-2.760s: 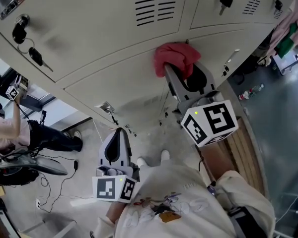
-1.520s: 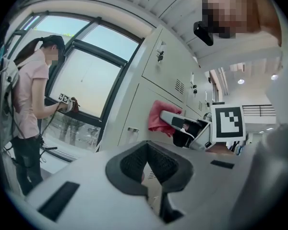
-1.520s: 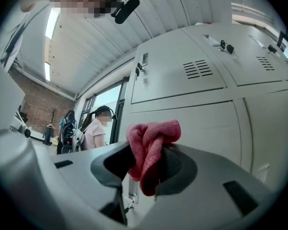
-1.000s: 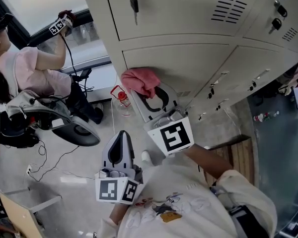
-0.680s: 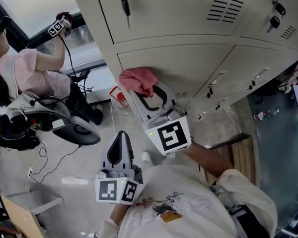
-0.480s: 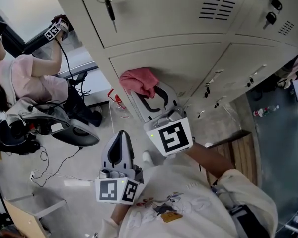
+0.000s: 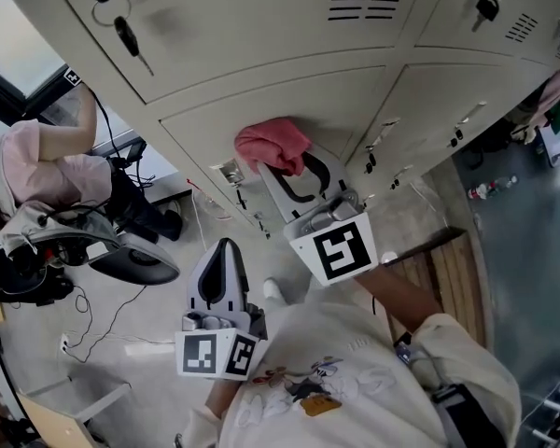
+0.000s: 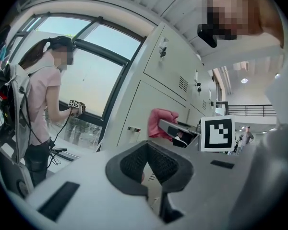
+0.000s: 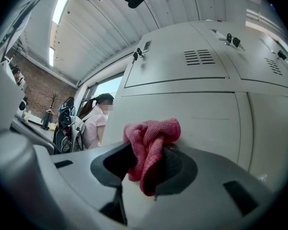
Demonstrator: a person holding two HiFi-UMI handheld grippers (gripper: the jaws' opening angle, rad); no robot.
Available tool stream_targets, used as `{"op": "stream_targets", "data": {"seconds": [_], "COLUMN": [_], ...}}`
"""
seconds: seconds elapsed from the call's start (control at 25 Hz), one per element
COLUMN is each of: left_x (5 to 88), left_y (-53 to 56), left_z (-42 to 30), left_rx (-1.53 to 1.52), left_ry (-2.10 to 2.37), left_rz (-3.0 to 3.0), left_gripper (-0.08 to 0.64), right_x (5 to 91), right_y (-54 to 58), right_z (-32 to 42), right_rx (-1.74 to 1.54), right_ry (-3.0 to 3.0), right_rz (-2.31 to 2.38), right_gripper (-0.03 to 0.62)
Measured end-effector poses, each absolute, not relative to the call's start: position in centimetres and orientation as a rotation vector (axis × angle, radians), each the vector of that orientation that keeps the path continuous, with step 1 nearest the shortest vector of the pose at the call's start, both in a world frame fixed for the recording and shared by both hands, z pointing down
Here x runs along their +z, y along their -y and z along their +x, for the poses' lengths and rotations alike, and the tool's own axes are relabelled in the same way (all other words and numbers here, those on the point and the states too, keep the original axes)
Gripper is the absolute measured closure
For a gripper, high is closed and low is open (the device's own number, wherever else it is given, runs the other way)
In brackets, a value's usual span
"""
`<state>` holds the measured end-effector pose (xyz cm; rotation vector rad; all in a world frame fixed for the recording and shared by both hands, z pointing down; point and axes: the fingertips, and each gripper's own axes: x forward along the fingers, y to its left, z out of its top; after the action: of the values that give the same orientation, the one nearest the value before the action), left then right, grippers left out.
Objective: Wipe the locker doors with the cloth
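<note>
Both jaws closed | right gripper (image 9: 148, 158) pinches cloth (image 9: 152, 134) | left gripper (image 8: 147, 152) empty

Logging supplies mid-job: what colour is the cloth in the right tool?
Pinkish red. The cloth shows best in the right gripper view, pinched in the right tool.

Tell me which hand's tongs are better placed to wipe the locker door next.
Right. The right tongs are shut on the pink cloth at the lower locker door; the left tongs are shut, empty, back from the lockers.
</note>
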<state>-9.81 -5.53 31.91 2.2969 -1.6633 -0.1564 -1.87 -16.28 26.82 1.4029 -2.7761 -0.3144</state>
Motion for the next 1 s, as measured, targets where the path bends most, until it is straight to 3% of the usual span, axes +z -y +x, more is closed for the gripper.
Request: {"op": "stream_targets", "data": {"seconds": [1.0], "left_x": [32.0], "left_y": [7.2], "left_z": [-5.9], "left_rx": [-0.115], "left_ry": [1.572], "left_rz": [2.345], "left_gripper": [0.555], "right_x": [27.9], "right_y": [18.6], "right_z": [13.2], "right_rx": [-0.317], "right_ry": [2.524], "right_rz": [1.709], "right_gripper": [0.448]}}
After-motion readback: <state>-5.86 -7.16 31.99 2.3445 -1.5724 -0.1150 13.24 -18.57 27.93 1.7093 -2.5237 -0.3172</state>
